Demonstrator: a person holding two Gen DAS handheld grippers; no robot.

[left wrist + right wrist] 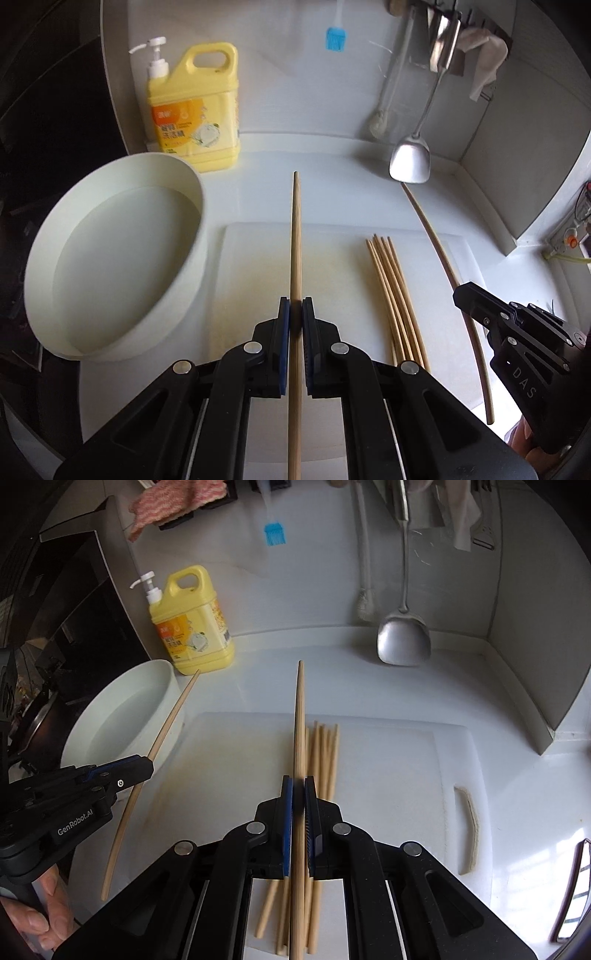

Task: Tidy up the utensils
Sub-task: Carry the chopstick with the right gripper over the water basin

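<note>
My left gripper [296, 306] is shut on a single wooden chopstick [295, 236] and holds it above the white cutting board [258, 266]. It also shows in the right wrist view [147, 766] with its chopstick [168, 723]. My right gripper [298, 784] is shut on another chopstick [300, 709], held just above a bundle of several chopsticks [325, 749] that lies on the board [406, 768]. In the left wrist view the bundle [391, 284] lies to the right, and the right gripper [461, 295] holds its chopstick [436, 236].
A white round basin [110, 258] with water stands left of the board. A yellow detergent bottle [194, 110] stands behind it. A steel spatula [410, 158], a blue brush [335, 38] and a cloth [484, 62] hang on the back wall.
</note>
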